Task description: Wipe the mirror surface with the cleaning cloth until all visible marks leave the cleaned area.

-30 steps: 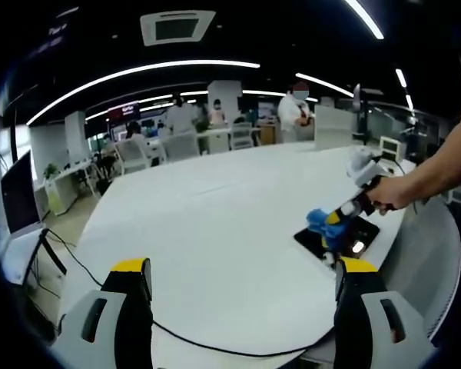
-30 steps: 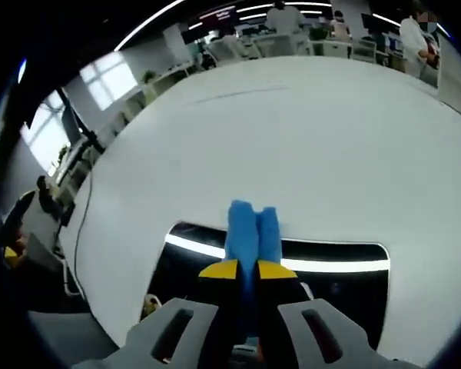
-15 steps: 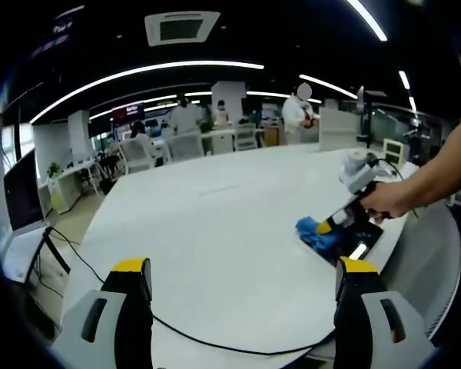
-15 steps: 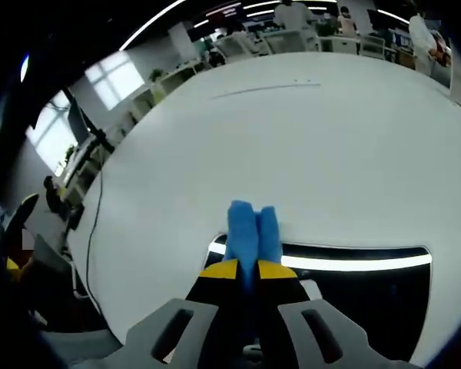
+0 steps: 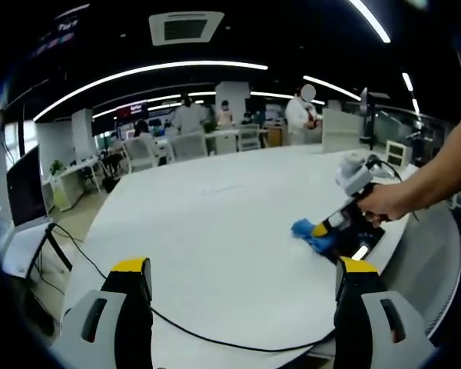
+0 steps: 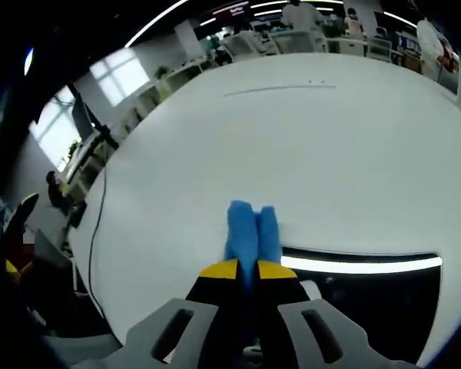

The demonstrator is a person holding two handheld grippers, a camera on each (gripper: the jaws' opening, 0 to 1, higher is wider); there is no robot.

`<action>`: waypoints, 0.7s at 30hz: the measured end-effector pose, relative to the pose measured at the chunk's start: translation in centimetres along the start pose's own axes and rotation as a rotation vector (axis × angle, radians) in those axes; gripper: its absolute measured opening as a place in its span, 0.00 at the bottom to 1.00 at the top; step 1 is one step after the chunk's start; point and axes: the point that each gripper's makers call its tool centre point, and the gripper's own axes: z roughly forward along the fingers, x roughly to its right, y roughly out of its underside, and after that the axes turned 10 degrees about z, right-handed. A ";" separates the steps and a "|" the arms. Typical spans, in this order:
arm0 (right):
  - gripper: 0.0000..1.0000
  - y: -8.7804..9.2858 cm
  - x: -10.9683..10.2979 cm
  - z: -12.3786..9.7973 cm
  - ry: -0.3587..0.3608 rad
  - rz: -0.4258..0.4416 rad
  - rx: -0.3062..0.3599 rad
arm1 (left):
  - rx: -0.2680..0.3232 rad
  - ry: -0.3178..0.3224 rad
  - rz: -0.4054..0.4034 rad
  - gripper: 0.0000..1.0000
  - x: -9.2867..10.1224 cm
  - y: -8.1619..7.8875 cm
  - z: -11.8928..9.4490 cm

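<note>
Right claw: clamped on the blue cloth [image 6: 250, 231], jaws pressed together with the cloth folded and standing out past the yellow tips; right claw [image 6: 240, 269] sits at 6 o'clock in the right gripper view.
Left claw: jaws wide apart, nothing between them; left claw [image 5: 242, 273] is held back over the near edge of the table [image 5: 215, 223], idle.
Mirror: dark panel [image 6: 369, 307] lying flat on the white table, at 4 to 5 o'clock in the right gripper view; a bright ceiling light reflects along its far edge.
Cloth position: the tip appears to rest at the mirror's far left edge, partly over bare table; in the left gripper view the cloth [image 5: 306, 232] lies at 3 o'clock, beside the mirror [image 5: 363, 244].
Marks: none can be made out on the glass at this sharpness.
Step in hand: judged to be the end of a stroke.
Recommendation: bring the cloth back over the glass, keep it flat and pressed, overlap each pass, hold the grip firm.
Risk: the mirror may slide on the smooth table; the free claw could steady it.
</note>
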 end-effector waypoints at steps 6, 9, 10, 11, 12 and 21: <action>0.01 0.8 -0.2 -0.5 -0.007 -0.006 -0.014 | 0.011 -0.003 0.009 1.00 -0.2 -0.7 0.1; 0.01 1.4 -0.2 -0.8 -0.009 0.001 -0.017 | 0.016 -0.007 0.012 1.00 -0.4 -1.0 0.0; 0.01 1.5 -0.3 -0.9 -0.010 0.000 -0.016 | 0.018 -0.007 0.013 1.00 -0.4 -1.1 0.1; 0.01 1.7 -0.3 -1.0 -0.011 -0.005 -0.017 | 0.018 -0.007 0.016 1.00 -0.5 -1.1 0.1; 0.01 1.8 -0.4 -1.1 -0.011 -0.007 -0.017 | 0.018 -0.008 0.019 1.00 -0.5 -1.1 0.1; 0.01 2.4 -0.4 -1.5 -0.014 -0.010 -0.034 | 0.011 0.008 0.030 1.00 -0.2 -1.1 0.2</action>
